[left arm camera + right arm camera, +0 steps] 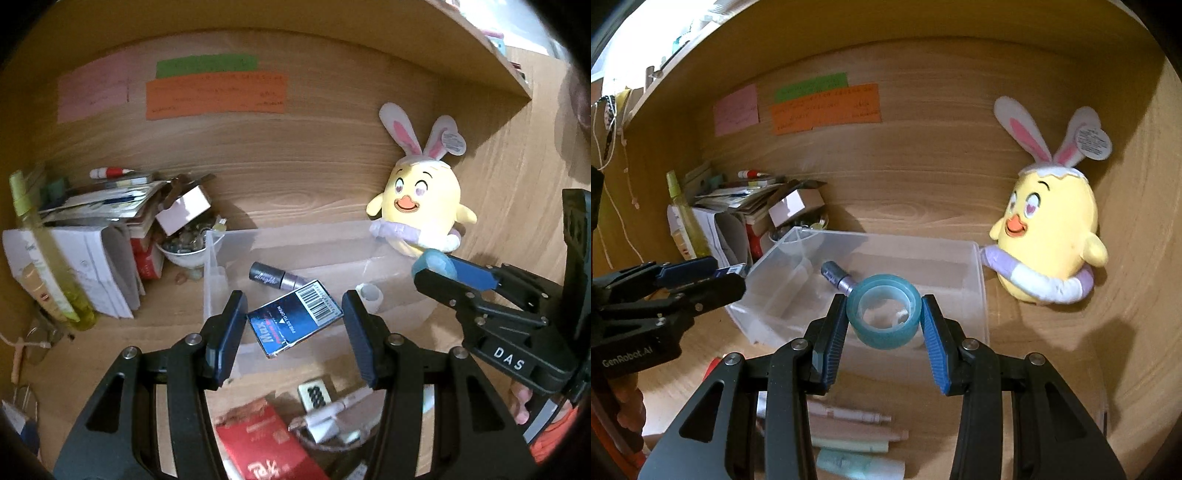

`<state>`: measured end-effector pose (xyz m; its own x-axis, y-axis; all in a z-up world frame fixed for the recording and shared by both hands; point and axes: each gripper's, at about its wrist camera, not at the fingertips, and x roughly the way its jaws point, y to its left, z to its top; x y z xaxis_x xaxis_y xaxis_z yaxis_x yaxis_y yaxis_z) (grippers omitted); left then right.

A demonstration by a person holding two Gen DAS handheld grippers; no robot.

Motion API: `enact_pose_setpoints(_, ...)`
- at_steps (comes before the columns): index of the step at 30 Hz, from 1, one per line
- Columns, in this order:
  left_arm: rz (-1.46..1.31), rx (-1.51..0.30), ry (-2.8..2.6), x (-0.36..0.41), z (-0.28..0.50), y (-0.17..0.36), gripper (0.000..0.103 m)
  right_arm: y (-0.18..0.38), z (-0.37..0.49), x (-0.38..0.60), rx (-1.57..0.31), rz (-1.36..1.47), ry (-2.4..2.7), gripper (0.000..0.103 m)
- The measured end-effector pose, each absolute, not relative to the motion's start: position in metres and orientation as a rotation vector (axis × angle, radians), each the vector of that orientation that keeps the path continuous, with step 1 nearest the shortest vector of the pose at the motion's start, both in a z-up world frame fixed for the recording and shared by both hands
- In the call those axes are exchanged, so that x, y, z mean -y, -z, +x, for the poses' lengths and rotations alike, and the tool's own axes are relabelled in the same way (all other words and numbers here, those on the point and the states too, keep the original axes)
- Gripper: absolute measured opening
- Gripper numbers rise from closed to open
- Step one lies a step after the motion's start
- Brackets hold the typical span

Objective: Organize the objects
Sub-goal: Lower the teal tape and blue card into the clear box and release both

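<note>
A clear plastic bin (229, 243) (975, 295) stands on the wooden shelf with a grey tube (275, 277) (836, 278) lying inside. My left gripper (294, 319) is shut on a dark blue "Max" box (295, 322) by its corners, just above the bin's front. My right gripper (884, 315) is shut on a blue roll of tape (884, 312) held over the bin's near side. The right gripper also shows in the left wrist view (439, 271), at the bin's right end with the tape (434, 263). The left gripper shows in the right wrist view (713, 275).
A yellow chick plush (421, 206) (1049, 236) with bunny ears leans behind the bin at right. A stack of books, papers and a bowl (184, 247) fills the left corner beside a green spray bottle (48, 258). Pens (849, 421), a red packet (266, 446) and cables lie in front.
</note>
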<state>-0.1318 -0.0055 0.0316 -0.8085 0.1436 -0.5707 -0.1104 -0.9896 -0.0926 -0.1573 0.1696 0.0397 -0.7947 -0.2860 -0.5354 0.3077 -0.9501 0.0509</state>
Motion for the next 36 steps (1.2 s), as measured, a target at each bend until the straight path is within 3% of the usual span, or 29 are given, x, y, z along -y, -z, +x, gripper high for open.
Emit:
enact_pose_setpoints(26, -1.201, -0.02, -2.749, 0.002, -0.211, 0.018, 0.054, 0.01, -0.229, -0.15, -0.121, 1.058, 2.594, 0.037)
enact_pose_setpoints(31, -1.198, -0.028, -2.756, 0.001, -0.209, 0.017, 0.058, 0.008, -0.226, -0.148, -0.152, 1.048, 2.619, 0.057)
enact_pose_setpoints(36, -1.146, -0.017, -2.793, 0.007, -0.199, 0.006, 0.075, 0.002, -0.221, -0.155, -0.124, 1.041, 2.622, 0.066)
